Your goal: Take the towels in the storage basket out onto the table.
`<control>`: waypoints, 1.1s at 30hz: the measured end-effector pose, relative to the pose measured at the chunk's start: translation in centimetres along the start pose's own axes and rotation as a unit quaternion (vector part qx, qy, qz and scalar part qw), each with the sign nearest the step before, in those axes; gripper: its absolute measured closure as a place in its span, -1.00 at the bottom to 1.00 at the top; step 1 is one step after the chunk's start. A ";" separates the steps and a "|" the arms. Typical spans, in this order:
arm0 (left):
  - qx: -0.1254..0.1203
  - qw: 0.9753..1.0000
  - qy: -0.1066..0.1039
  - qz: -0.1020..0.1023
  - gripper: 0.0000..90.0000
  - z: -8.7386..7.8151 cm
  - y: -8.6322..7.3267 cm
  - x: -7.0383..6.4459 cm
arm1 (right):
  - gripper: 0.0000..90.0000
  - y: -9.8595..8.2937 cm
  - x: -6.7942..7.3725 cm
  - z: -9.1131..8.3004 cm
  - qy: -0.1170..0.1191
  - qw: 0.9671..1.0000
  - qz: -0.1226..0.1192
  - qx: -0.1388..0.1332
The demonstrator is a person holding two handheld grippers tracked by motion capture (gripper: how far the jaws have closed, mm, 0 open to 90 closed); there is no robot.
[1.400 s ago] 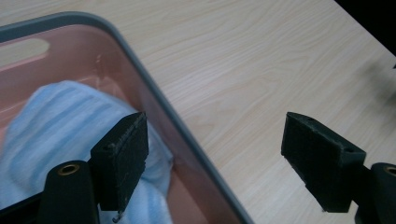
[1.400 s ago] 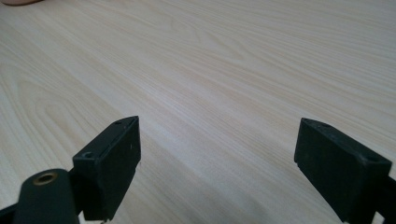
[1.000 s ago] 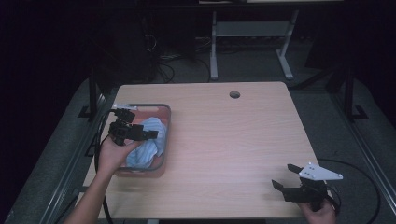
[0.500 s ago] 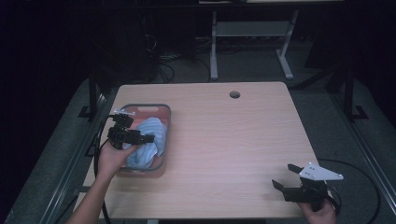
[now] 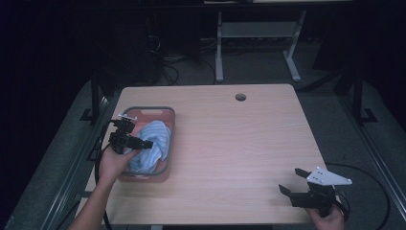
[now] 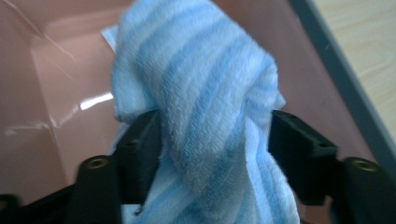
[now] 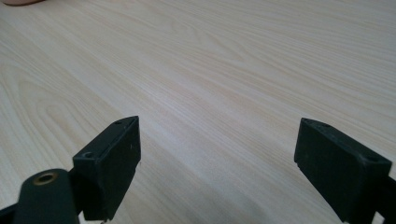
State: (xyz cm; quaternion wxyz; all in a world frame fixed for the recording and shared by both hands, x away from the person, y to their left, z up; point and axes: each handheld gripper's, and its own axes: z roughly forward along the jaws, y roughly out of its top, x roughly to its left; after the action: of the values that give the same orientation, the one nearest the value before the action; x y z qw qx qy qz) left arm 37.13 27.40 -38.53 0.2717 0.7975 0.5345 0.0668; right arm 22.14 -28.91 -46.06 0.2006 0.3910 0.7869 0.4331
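A blue and white striped towel (image 5: 155,139) lies bunched in a pink bin with a grey rim (image 5: 148,109) on the left side of the wooden table (image 5: 239,143). My left gripper (image 5: 143,143) reaches into the bin from its left side. In the left gripper view the jaws (image 6: 215,140) press on a thick fold of the towel (image 6: 201,93) from both sides, over the bin's pink wall (image 6: 46,70). My right gripper (image 5: 291,180) rests near the table's front right corner, open, with bare wood between its jaws (image 7: 219,154).
A round cable hole (image 5: 240,97) sits near the table's far edge. Cables trail from both grippers off the table's sides. Beyond the table, a metal stand's legs (image 5: 292,67) rest on the dark floor.
My left gripper has drawn back toward the bin's left side, with the towel fold between its jaws. The right gripper has stayed where it was.
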 end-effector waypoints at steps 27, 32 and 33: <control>0.029 1.000 0.009 -0.004 0.63 0.5 0.2 0.1 | -0.69 -0.1 -0.1 -0.1 -0.001 1.000 0.002 -0.002; 0.017 1.000 -0.007 -0.015 0.63 0.0 -0.1 0.5 | -0.69 -0.1 -0.1 0.1 0.000 1.000 0.003 0.003; 0.014 1.000 -0.008 -0.016 0.63 -0.1 -0.1 0.5 | -0.69 -0.1 0.0 0.1 -0.001 1.000 0.003 0.003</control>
State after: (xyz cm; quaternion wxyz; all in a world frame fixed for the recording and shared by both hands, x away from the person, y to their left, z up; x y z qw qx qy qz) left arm 37.23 27.95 -38.63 0.2662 0.7930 0.5459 0.0484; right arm 22.19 -28.91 -46.20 0.1984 0.3946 0.7868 0.4311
